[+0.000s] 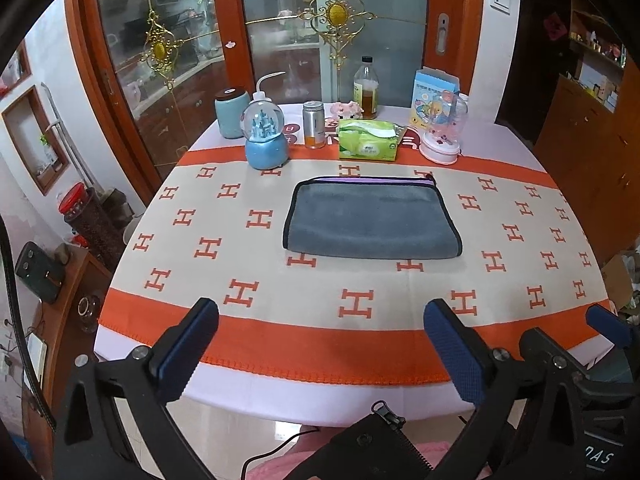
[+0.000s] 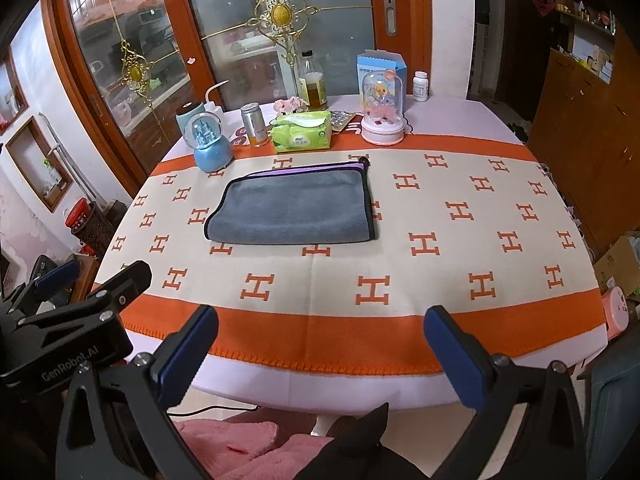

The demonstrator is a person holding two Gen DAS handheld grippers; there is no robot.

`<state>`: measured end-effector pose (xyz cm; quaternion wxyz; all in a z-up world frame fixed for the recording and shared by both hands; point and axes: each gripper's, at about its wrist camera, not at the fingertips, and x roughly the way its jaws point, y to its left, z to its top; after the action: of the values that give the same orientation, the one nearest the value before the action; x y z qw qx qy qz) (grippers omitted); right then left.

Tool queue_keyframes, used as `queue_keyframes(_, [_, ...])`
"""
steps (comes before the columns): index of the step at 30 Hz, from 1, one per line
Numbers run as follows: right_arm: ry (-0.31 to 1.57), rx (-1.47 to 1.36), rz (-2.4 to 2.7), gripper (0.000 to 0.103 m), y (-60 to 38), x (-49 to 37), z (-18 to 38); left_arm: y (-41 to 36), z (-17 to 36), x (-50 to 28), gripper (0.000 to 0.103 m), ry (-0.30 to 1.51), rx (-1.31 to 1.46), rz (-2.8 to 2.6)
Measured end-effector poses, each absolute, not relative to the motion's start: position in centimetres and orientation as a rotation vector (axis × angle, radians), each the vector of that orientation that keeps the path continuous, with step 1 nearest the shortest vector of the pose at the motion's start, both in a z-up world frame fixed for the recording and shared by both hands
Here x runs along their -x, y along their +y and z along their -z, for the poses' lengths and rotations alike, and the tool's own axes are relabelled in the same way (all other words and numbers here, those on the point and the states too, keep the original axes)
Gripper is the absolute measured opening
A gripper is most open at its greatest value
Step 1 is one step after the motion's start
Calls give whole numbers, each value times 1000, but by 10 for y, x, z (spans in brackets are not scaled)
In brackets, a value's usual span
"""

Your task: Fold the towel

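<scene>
A grey towel [image 1: 372,218] with black trim and a purple underside lies folded flat in the middle of the table; it also shows in the right wrist view [image 2: 294,210]. My left gripper [image 1: 320,312] is open and empty, held near the table's front edge, well short of the towel. My right gripper [image 2: 320,316] is open and empty too, at the front edge, to the right of the left one. The right gripper's finger [image 1: 608,326] shows at the right of the left wrist view. The left gripper's body [image 2: 76,312] shows at the left of the right wrist view.
An orange and cream tablecloth [image 1: 280,340] covers the table. Along the far edge stand a blue snow globe [image 1: 266,138], a metal can [image 1: 314,124], a green tissue pack [image 1: 370,140], a bottle [image 1: 366,88], a pink dome toy [image 1: 442,128] and a blue box [image 1: 434,88].
</scene>
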<state>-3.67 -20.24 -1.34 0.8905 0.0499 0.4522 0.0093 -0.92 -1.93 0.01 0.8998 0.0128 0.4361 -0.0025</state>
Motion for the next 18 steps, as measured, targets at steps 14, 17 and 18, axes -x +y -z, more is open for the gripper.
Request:
queue_keyframes(14, [933,-89,-37,103,-192,36,16,-16,0,14,102,891,-56,-41])
queue_keyframes(17, [933,-90,-36,103,-192,36,16,-16,-1,15,102,891,-56,-43])
queue_keyframes(18, [933,-90,-37,103,-193,36,16,-16,-1,15,102,889,-56,-42])
